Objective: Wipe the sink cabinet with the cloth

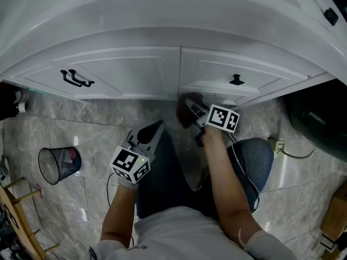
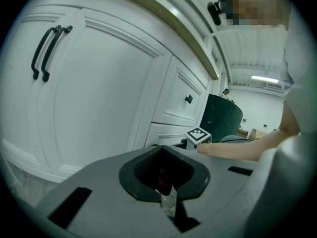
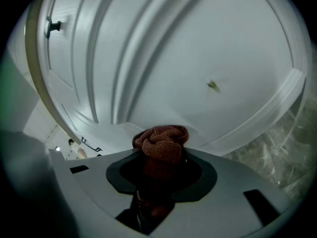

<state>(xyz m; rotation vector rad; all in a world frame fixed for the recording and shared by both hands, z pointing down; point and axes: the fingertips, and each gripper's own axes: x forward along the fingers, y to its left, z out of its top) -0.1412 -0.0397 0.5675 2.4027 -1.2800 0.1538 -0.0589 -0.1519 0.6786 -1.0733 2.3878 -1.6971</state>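
Gripping cloth [image 3: 162, 140] in right tongs [image 3: 161, 155] near sink cabinet [image 3: 198, 58].

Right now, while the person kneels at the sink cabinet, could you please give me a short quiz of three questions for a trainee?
1. True or false: the left gripper holds the cloth.
2. Where is the cloth? A: in the wastebasket. B: lying loose on the floor. C: in the jaws of the right gripper, close to the foot of the cabinet.
3. Fill in: the wastebasket stands on the floor at the person's ____ side.

Key
1. False. The right gripper holds the cloth; the left gripper is shut on nothing.
2. C.
3. Left.
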